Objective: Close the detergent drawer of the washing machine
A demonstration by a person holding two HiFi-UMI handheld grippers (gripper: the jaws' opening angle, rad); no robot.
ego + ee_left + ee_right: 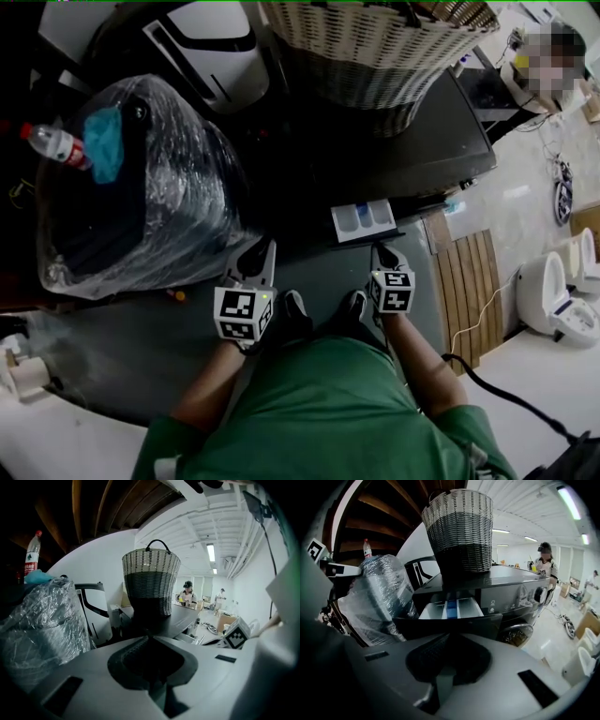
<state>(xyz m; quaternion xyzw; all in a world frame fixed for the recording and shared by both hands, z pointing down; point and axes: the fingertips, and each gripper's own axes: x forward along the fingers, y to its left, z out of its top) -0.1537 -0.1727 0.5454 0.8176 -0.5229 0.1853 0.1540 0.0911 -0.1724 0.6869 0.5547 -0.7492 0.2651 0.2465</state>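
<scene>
While I hold both tools low before the washing machine (422, 141), its detergent drawer (364, 220) stands pulled out from the upper left of the front panel. White compartments and a blue insert are exposed in the right gripper view (464, 609).

Right gripper (380, 248): jaws pressed together, nothing between them (444, 637). The drawer lies at its 12 o'clock. The jaw tips are just beside the drawer's dark front edge; contact cannot be confirmed from either view.

Left gripper (267, 246): jaws likewise together and empty (146, 639). It sits at the right gripper's 9 o'clock, apart from it, and points past the drawer's left corner.

Edges and clearance:
- The drawer's front edge projects beyond the machine face; its left and right corners are free.
- A plastic-wrapped bundle (131, 187) fills the space at the left gripper's 10 o'clock, its lower edge near that tool. A bottle (56, 143) lies on top of it.
- A woven basket (375, 47) stands on the machine top at 12 o'clock, well above the drawer.
- Bare dark floor shows between the two tools and below the drawer.
- A slatted wooden mat (469, 281) lies at the right gripper's 3 o'clock, with pale floor beyond it.
</scene>
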